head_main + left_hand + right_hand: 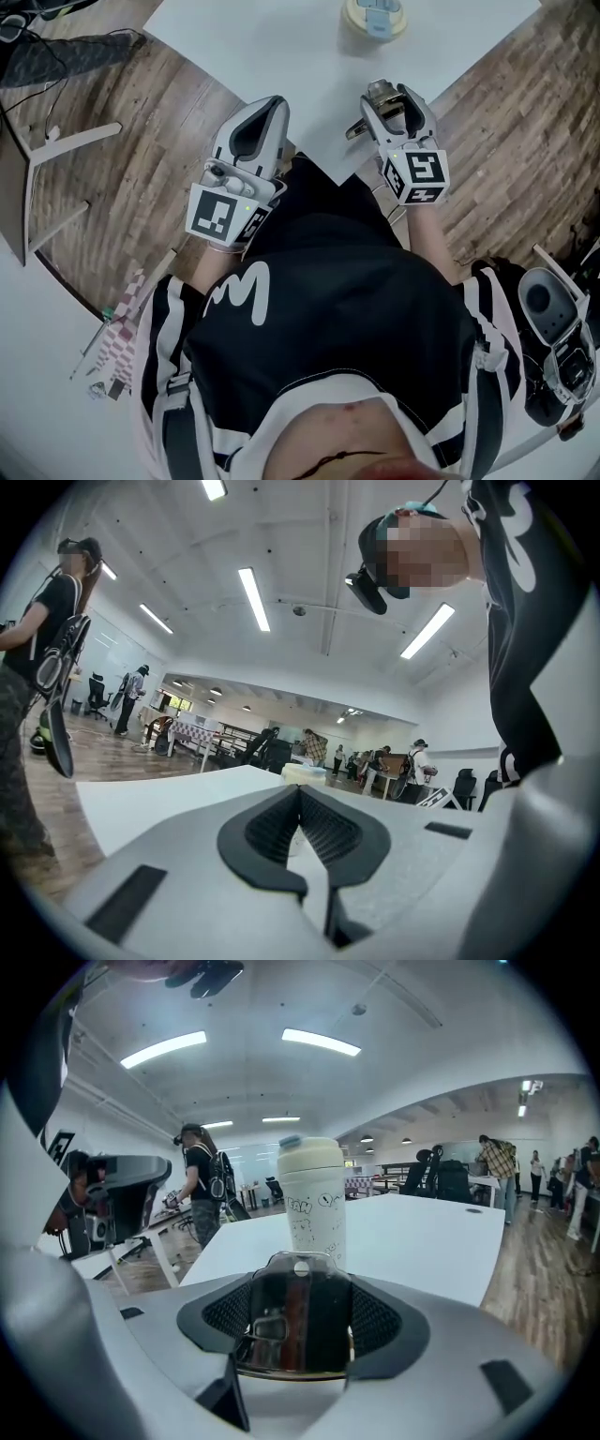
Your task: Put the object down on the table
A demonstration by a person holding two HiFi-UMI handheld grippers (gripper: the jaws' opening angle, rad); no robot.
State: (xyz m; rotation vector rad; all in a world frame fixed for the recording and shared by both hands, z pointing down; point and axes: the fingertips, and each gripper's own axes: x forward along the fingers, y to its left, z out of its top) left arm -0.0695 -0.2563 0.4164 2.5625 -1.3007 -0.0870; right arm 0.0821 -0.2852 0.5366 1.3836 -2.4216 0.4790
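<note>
The right tongs [387, 101] clamp a shiny metal piece [298, 1321] above the desk [281, 56] corner, the left tongs [263, 116] closed and empty; let go too early and it may drop to the floor.

I see wood-plank floor [131, 178] under the white counter [272, 56], long ceiling lights [254, 598], more desks [202, 731] far back.

We record a white table [281, 47] standing on wood-plank floor [141, 187], with one cream lidded cup [374, 19] upright on it.
</note>
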